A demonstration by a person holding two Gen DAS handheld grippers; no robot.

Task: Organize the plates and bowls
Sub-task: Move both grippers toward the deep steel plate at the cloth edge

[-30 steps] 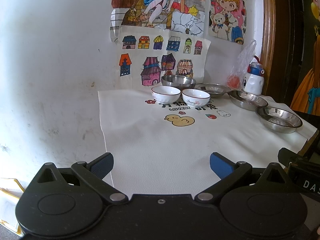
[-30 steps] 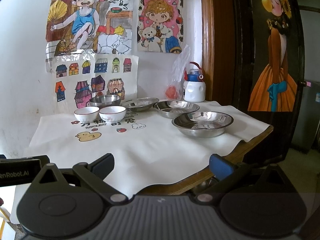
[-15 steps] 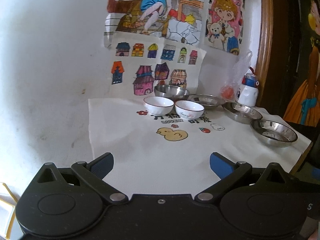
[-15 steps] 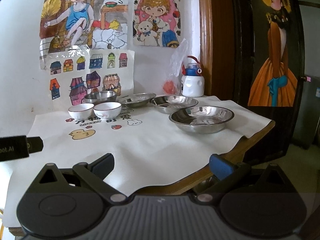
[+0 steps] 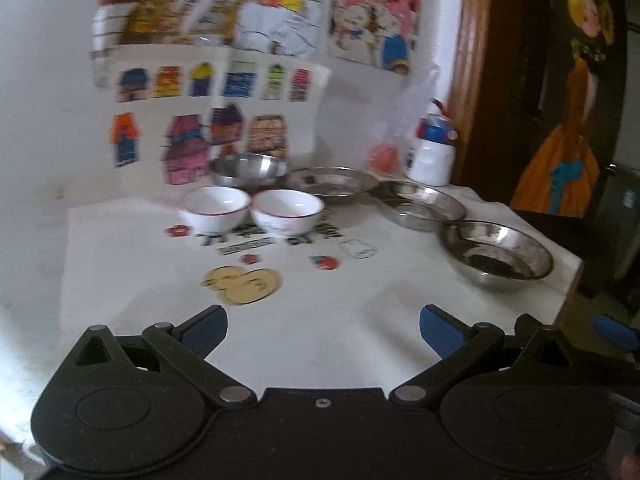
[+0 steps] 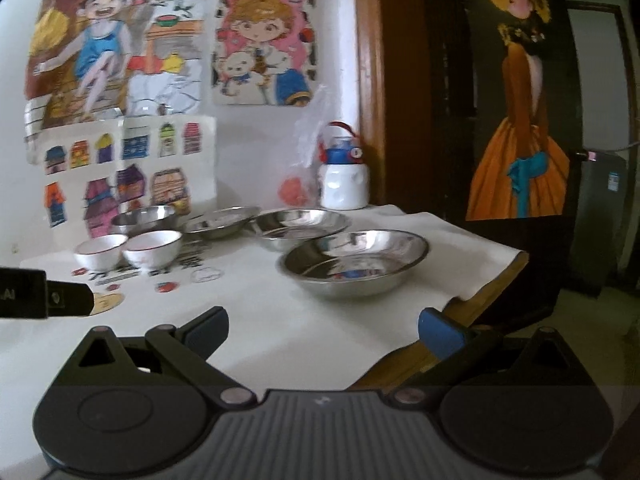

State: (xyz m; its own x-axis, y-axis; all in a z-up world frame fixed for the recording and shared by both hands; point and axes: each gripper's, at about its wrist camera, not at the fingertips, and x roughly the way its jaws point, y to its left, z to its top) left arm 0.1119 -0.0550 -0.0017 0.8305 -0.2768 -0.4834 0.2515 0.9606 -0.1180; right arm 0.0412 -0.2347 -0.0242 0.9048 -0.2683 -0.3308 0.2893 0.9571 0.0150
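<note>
The left claw [image 5: 323, 322] hangs low over the near part of the table [image 5: 340, 344], its blue-padded fingers spread wide apart with nothing between them. The right claw [image 6: 323, 326] is likewise spread wide and empty, set over the table's near right edge, where the white cloth [image 6: 280, 320] ends and bare wood shows.

Well ahead of the left claw, slightly to its left, two white bowls [image 5: 216, 206] [image 5: 287, 212] sit side by side, so near each other that the blurred left view does not settle whether they touch. Just behind them, against the wall, is a steel bowl [image 5: 249, 168]. To its right a shallow steel plate [image 5: 334, 182] lies near it, and further right a second steel plate [image 5: 424, 204].

Ahead of the right claw, nearest to it of all the dishes, stands a large steel dish [image 6: 354, 262], apart from the others and close to the table's right edge. Far beyond it, at the back by the wooden door frame, a white bottle with a blue and red cap [image 6: 345, 178] stands upright beside a clear plastic bag [image 6: 304, 168] holding something orange-red.

Part of the left claw's body [image 6: 44, 298] juts in to the left of the right claw.
</note>
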